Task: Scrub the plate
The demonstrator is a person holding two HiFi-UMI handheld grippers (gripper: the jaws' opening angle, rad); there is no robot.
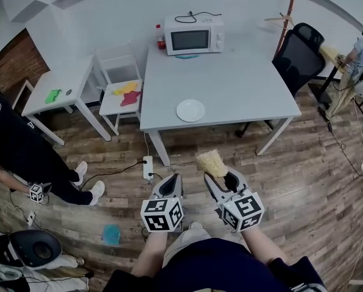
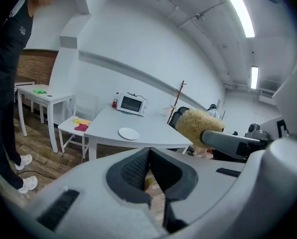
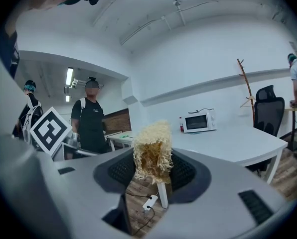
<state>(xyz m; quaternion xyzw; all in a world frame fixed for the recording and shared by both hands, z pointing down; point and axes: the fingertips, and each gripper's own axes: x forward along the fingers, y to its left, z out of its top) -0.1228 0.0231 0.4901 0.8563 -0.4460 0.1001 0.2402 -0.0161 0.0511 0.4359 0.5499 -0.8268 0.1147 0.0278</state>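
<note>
A white plate (image 1: 190,110) lies near the front edge of the white table (image 1: 242,78); the left gripper view shows the plate (image 2: 128,133) ahead. My right gripper (image 1: 221,176) is shut on a straw-coloured loofah scrubber (image 1: 211,162), and in the right gripper view the scrubber (image 3: 152,151) sticks up between the pads. My left gripper (image 1: 168,185) is shut with nothing in it, its pads together in the left gripper view (image 2: 148,164). Both grippers hang over the wooden floor, short of the table.
A microwave (image 1: 194,34) and a red bottle (image 1: 161,37) stand at the table's back. A white chair (image 1: 122,90) with cloths and a side table (image 1: 56,90) are at left, a black office chair (image 1: 300,53) at right. A power strip (image 1: 148,166) lies on the floor. People stand at left and far right.
</note>
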